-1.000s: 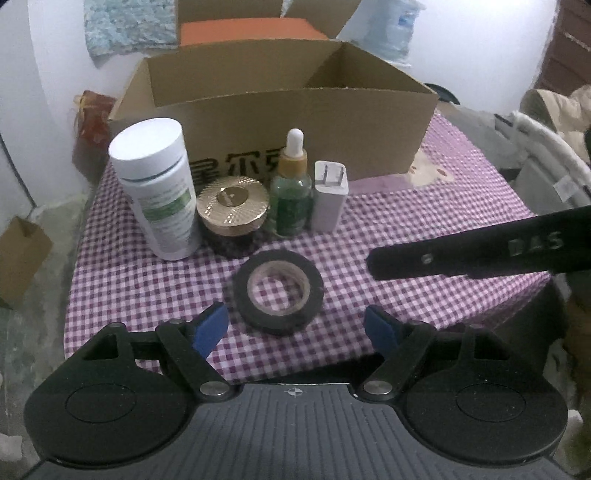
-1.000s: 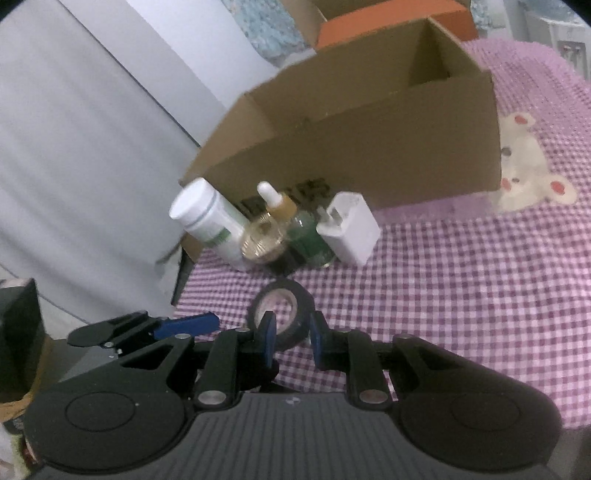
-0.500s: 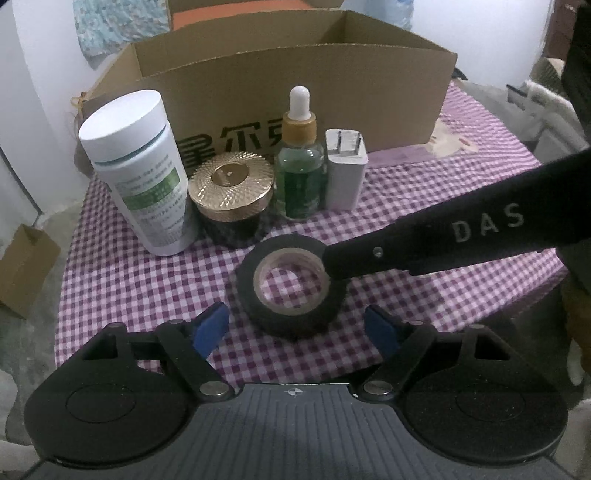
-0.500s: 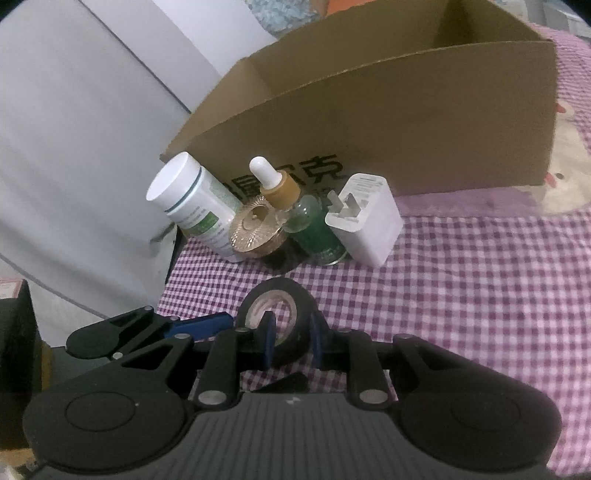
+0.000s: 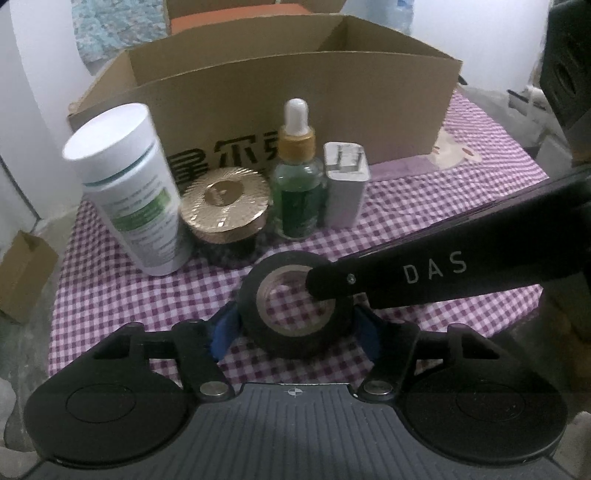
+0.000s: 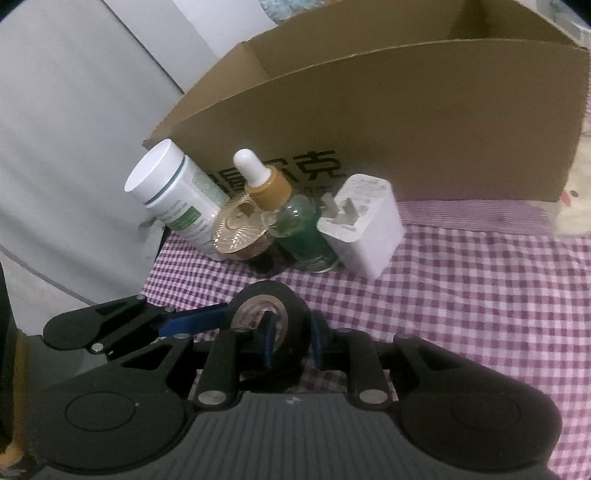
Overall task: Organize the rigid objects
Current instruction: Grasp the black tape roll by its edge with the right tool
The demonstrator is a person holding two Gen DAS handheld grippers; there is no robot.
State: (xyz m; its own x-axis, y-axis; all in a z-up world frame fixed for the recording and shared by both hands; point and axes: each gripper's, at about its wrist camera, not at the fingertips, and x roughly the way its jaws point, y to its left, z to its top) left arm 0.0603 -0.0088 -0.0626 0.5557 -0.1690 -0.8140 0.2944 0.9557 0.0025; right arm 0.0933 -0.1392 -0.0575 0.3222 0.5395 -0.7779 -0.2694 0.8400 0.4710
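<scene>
On the worktop (image 5: 110, 295), which has a purple and white checked cloth, I count five small things and one open cardboard box (image 5: 295, 110). Four of the things stand upright in a row just before the printed wall of the box: one white pill bottle (image 5: 133, 192) with a green label, one dark jar with a gold lid (image 5: 225, 210), one green dropper bottle (image 5: 299, 192) with a white bulb, and one white charger plug (image 5: 345, 188) with two metal prongs up. The fifth thing, one roll of black tape (image 5: 295, 302), lies in front of that row, near the front edge of the worktop. My left claw (image 5: 295, 328) has its two blue pads on both sides of the roll, and the jaws are closing; from the left wrist view I cannot tell if the pads press already on it. My right claw (image 6: 290, 339) comes in from the right, and it is almost shut on the wall of the roll: one blue pad sits inside the hole and the other one outside, against the black rim. In the right wrist view one long blue finger of the left claw touches the roll from the left side. Behind the box I see one orange box (image 5: 236, 16) and one patterned cloth (image 5: 118, 26) on the wall
</scene>
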